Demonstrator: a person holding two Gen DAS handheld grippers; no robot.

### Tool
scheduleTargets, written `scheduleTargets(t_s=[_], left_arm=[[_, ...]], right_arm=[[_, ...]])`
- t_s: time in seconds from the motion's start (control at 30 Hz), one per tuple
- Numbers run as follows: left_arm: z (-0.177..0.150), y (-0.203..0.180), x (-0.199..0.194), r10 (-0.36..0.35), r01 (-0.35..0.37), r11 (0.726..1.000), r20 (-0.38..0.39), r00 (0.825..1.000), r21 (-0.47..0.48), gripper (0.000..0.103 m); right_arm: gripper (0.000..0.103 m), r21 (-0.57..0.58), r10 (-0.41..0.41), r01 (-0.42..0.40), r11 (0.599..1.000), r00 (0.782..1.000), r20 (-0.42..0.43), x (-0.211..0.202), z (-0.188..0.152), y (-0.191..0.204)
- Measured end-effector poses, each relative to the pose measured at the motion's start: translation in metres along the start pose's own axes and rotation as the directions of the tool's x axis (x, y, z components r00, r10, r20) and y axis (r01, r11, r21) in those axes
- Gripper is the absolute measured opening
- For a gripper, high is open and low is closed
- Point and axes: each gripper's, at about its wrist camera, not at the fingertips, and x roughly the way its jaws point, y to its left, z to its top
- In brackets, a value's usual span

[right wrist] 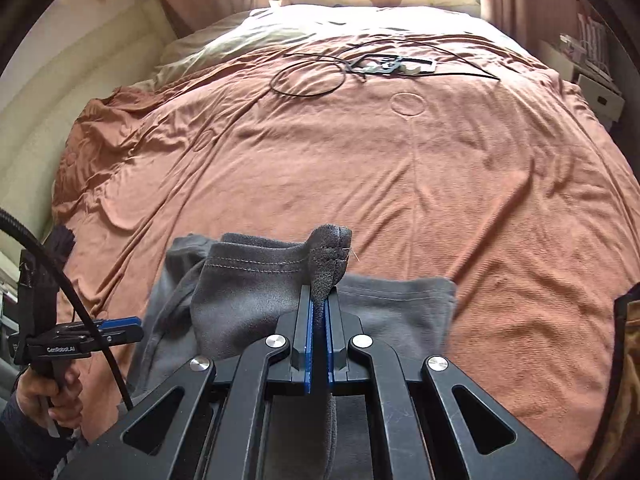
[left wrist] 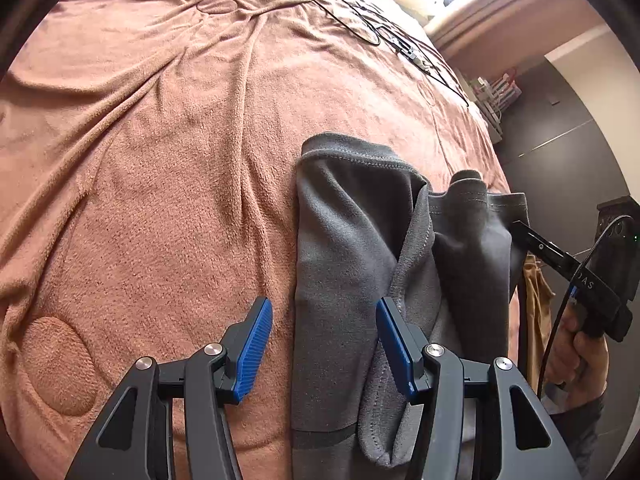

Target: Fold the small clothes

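The grey garment (right wrist: 256,300) lies part-folded at the near edge of the brown bedspread (right wrist: 400,180). The right gripper (right wrist: 319,320) is clamped tight on a pinched hem flap, which is lifted clear of the rest. The left gripper (left wrist: 324,344) is about half open, nothing gripped, hovering over the garment's left edge. The flap is best carried low and level across the body so the fold line is kept straight. The near edge should be pinned by the free gripper if the layer beneath is dragged. Release only once the flap is laid flat.
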Motion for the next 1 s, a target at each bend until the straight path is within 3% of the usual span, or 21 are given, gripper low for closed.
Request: scheduleTargets(t_s=[0.13,0.4,0.57,0.63,0.67,0.7,0.77,0.87,1.0], left_arm=[[0.001,0.001,0.002,0.013,-0.013,1.000,0.001,1.000,0.001,0.056],[0.000,0.006,0.011,0.051,-0.051,0.999,-0.005,0.999,-0.007,0.054],[0.002,0.008,0.013,0.073,-0.073,0.997,-0.005,0.997,-0.026,0.050],[0.003,0.004,0.012,0.081,-0.081,0.997,-0.010,0.997,-0.015,0.050],[0.004,0.003,0.011,0.081,-0.081,0.997,-0.010,0.997,-0.012,0.050],[0.005,0.002,0.010,0.079,-0.079,0.997,-0.008,0.997,-0.013,0.050],[0.007,0.002,0.006,0.073,-0.073,0.997,0.001,0.997,-0.022,0.050],[0.009,0.002,0.000,0.058,-0.058,0.998,0.013,0.998,-0.028,0.050],[0.006,0.000,-0.006,0.051,-0.051,0.999,0.019,0.999,-0.013,0.050]], right_arm=[[0.000,0.057,-0.070,0.070,0.996,0.998,-0.005,-0.001,-0.005,-0.014],[0.000,0.109,-0.132,0.131,0.985,0.991,0.001,0.014,-0.004,-0.021],[0.002,0.085,-0.157,0.159,0.984,0.987,-0.027,0.024,-0.005,-0.016],[0.008,0.085,-0.150,0.152,0.985,0.988,-0.029,0.020,-0.002,-0.015],[0.022,0.075,-0.169,0.170,0.983,0.985,-0.023,0.015,-0.001,-0.014],[0.045,0.066,-0.186,0.187,0.980,0.982,-0.018,0.011,0.000,-0.012],[0.061,0.059,-0.148,0.148,0.987,0.989,0.002,0.001,0.001,-0.008],[0.061,0.035,-0.116,0.115,0.993,0.993,0.007,-0.014,-0.005,0.002],[0.061,-0.069,-0.013,0.013,0.998,1.000,0.002,-0.029,-0.022,0.026]])
